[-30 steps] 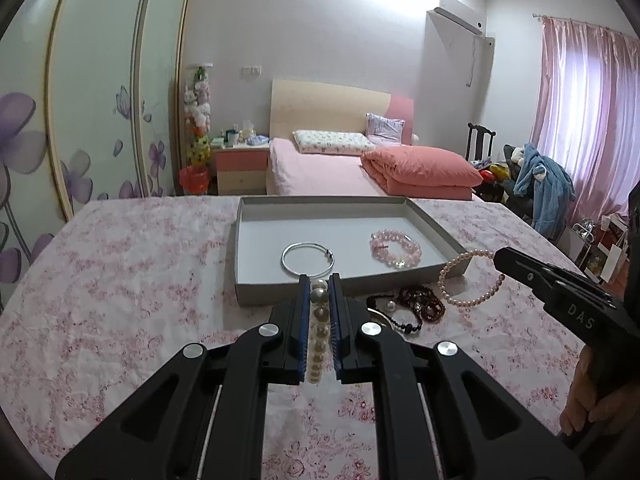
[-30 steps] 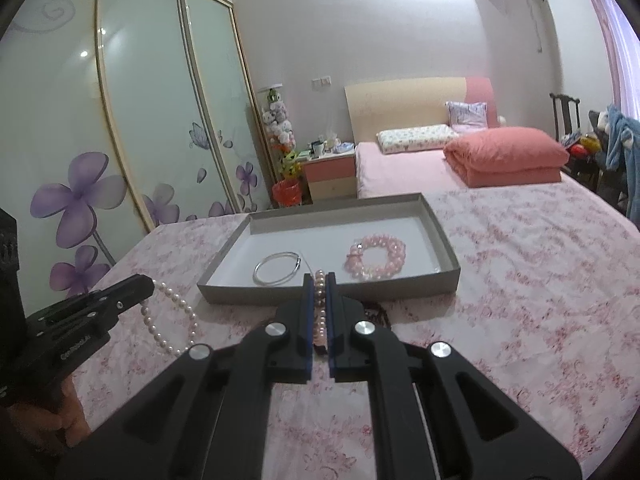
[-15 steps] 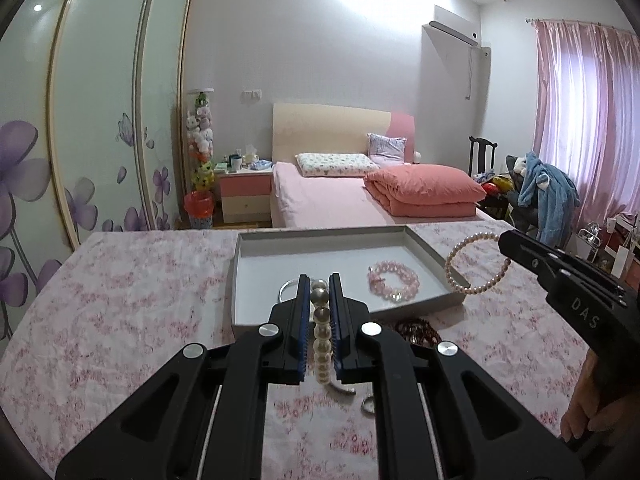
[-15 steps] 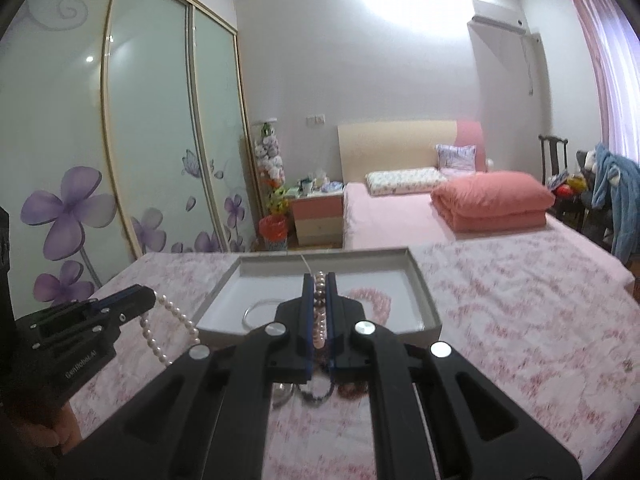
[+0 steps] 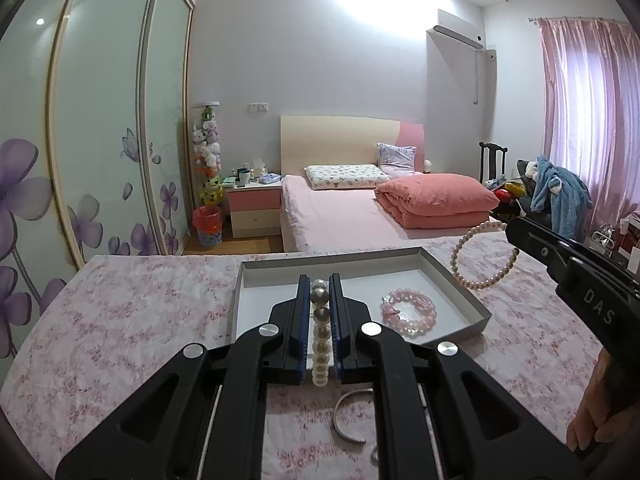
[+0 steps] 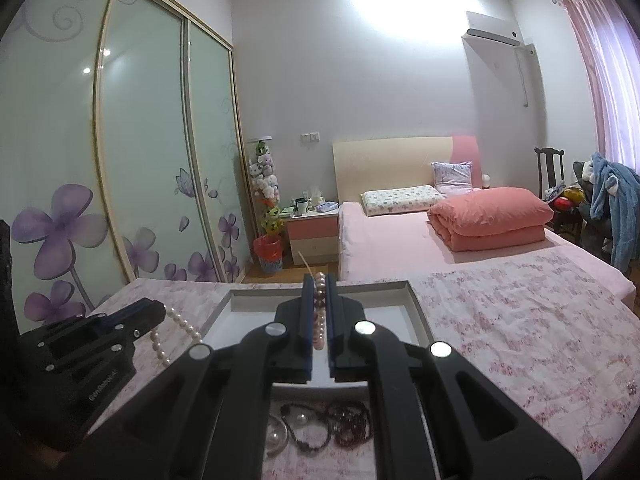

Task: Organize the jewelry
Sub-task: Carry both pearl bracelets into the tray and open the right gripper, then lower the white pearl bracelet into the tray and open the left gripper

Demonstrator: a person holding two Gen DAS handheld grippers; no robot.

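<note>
I see two pearl strands in play. In my left gripper (image 5: 320, 292) a string of large cream-white pearls (image 5: 320, 332) runs lengthwise between the blue pads, clamped tight, its beads stacked from the fingertips back toward the body; from the right wrist view it hangs off that gripper (image 6: 154, 316) as a drooping loop (image 6: 176, 336). My right gripper (image 6: 319, 292) is closed on a smaller pinkish pearl bracelet (image 6: 319, 320); from the left wrist view that bracelet (image 5: 480, 256) dangles as an open ring from its tip (image 5: 510, 226), hanging in the air above the right edge of the grey tray (image 5: 460, 292).

Inside the tray lies a pink bead bracelet (image 5: 408, 312), near the right wall. On the floral cloth (image 5: 132, 320) in front of the tray I can see a silver bangle (image 5: 348, 416) under my left gripper, and dark beaded bracelets (image 6: 340, 424) with a big single pearl (image 6: 276, 432) under my right.

Compared with a second ago, both grippers have come up off the cloth: the tray sits lower in each view, the bedroom fills more of it, and the pinkish bracelet that lay partly on the cloth beside the tray now swings free. Both grips are unchanged.
</note>
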